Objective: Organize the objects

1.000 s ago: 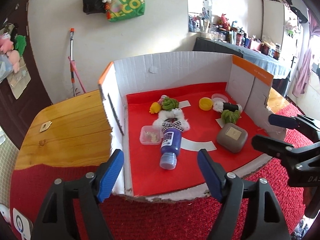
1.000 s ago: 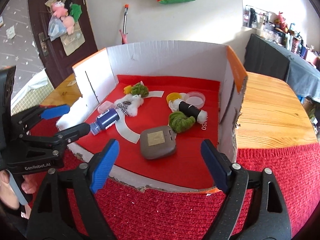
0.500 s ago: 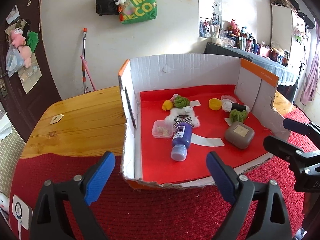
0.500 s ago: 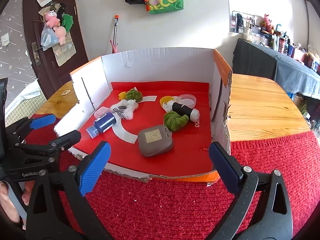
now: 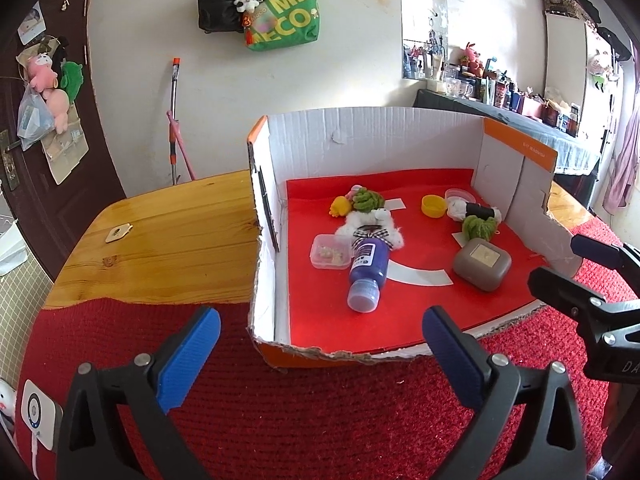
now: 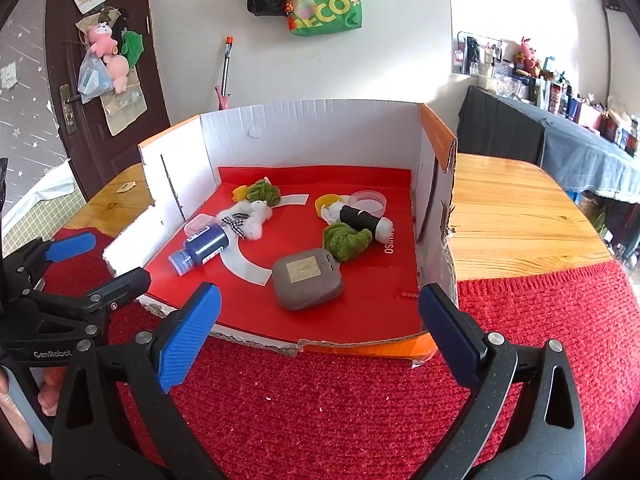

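While a bottle (image 5: 367, 272) lies flat, box (image 5: 372, 136) walls surround it.

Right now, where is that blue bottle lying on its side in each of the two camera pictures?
Left wrist view: the blue bottle lies near the middle of the box's red floor, cap toward the camera.
Right wrist view: the blue bottle lies at the left of the red floor, near the box's left wall, cap pointing lower left.
Shared landmark: the white fluffy toy touches the bottle's far end in both views.
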Available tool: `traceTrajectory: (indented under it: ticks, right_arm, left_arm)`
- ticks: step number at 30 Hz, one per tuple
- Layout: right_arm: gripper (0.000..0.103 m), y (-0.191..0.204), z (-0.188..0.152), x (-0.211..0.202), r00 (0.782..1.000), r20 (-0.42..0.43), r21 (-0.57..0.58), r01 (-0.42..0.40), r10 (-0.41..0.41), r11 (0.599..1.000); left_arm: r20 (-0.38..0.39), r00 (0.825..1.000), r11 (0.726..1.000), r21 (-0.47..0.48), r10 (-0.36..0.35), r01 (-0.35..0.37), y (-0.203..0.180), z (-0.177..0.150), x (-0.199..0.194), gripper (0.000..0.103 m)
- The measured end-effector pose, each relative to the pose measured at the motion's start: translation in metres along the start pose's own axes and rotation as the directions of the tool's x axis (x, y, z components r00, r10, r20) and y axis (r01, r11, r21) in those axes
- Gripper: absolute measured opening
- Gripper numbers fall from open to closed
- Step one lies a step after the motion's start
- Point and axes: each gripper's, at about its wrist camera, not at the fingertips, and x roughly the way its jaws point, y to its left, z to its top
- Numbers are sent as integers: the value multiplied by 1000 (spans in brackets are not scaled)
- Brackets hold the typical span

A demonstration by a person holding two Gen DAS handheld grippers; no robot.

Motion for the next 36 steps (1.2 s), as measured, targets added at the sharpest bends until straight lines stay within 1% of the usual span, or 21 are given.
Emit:
traceTrajectory:
  ticks: [5, 14, 22, 29, 36]
  right_arm:
    - [101, 2, -2, 0, 1000, 10, -13, 19, -19, 1000]
    - [101, 2, -2, -1, 1000, 13, -11, 16, -15, 1000]
    - [101, 2, -2, -15, 1000, 26, -13, -6, 6, 1000]
    - [101, 2, -18, -28, 1000, 6, -5, -26, 26, 1000]
    - [101, -1, -39, -27, 999, -37, 14, -35, 36, 999]
  left_arm:
    - [-6, 1000, 1000, -9, -1, 1, 1, -1, 3, 103]
    - [-19, 1000, 1000, -21, -1, 1, 3, -2, 6, 103]
    - [-16, 999, 999, -30, -34, 34, 1, -9, -9, 103]
    - [-58, 997, 998, -38, -47, 45, -5, -26, -16, 103]
    - [-108, 992, 997, -52, -64, 59, -12, -41, -16, 103]
